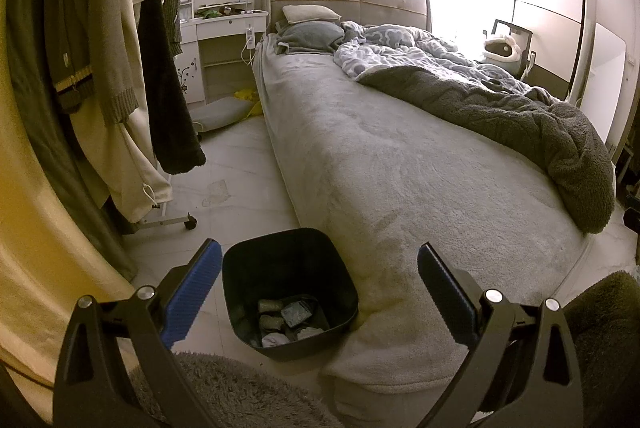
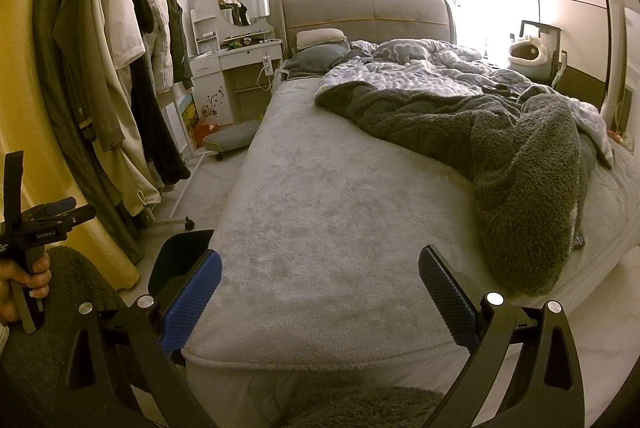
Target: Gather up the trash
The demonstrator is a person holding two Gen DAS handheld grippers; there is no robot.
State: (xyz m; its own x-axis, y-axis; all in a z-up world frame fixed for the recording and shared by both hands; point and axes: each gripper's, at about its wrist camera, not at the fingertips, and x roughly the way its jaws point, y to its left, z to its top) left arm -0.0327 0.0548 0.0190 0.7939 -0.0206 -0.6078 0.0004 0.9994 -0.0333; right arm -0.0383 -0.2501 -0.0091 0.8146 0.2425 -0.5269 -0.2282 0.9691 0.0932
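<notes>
Left gripper [image 1: 320, 264] spread wide, empty, above black bin [image 1: 256, 260] at six o'clock, crumpled trash [image 1: 286, 320] inside, touching bed [image 1: 380, 168] corner. Right gripper [image 2: 320, 268] wide, empty, over bed [image 2: 320, 188]; bin [image 2: 180, 252] at eight o'clock.

right gripper [image 2: 320, 298]: jaws wide apart, empty, over the foot end of the bed [image 2: 320, 212] | black bin [image 2: 180, 254]: on the floor at the bed's left foot corner, partly hidden behind the left finger | left gripper [image 2: 38, 224]: far left of the bed, held by a hand [image 2: 24, 280] | clothes rack [image 2: 120, 68]: left of the bed | dark fleece blanket [image 2: 500, 156]: rumpled on the bed's right half
</notes>
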